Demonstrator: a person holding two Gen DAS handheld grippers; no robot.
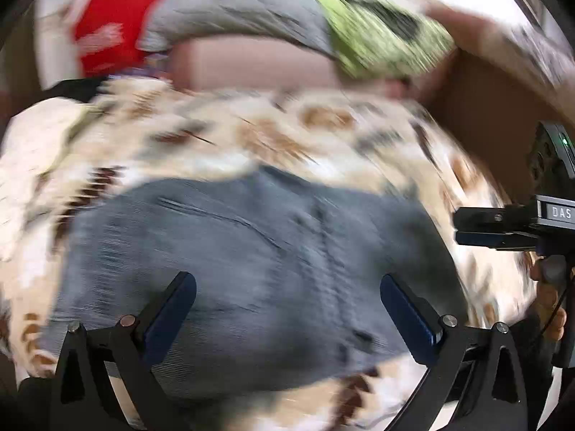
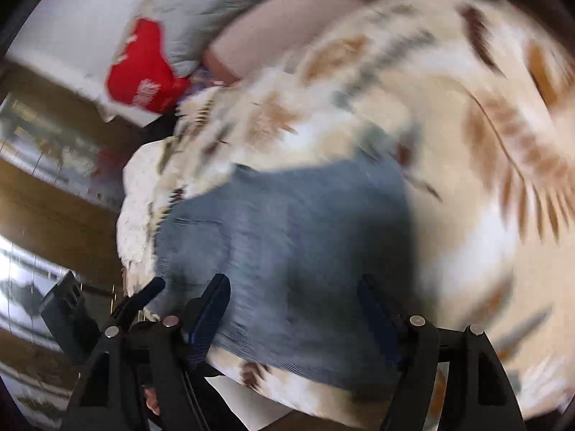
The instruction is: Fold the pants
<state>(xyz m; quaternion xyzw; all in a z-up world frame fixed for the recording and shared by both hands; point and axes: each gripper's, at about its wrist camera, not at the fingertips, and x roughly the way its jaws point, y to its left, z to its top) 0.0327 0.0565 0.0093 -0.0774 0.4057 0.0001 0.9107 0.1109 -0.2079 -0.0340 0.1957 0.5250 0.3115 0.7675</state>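
A pair of grey-blue jeans (image 1: 251,251) lies in a compact rectangle on a leaf-patterned bedspread (image 1: 251,136). Both views are motion-blurred. My left gripper (image 1: 287,309) hovers above the jeans with its jaws wide apart and nothing between them. My right gripper (image 2: 293,309) is also open and empty above the jeans (image 2: 287,237). The right gripper shows side-on at the right edge of the left wrist view (image 1: 467,224), where its fingers look close together. The left gripper's tip shows at the lower left of the right wrist view (image 2: 143,294).
At the head of the bed lie a grey pillow (image 1: 233,7), a red item (image 1: 115,25), a green patterned cushion (image 1: 381,36) and a pink bolster (image 1: 258,61). A wooden floor and furniture (image 2: 46,215) lie beyond the bed's left edge.
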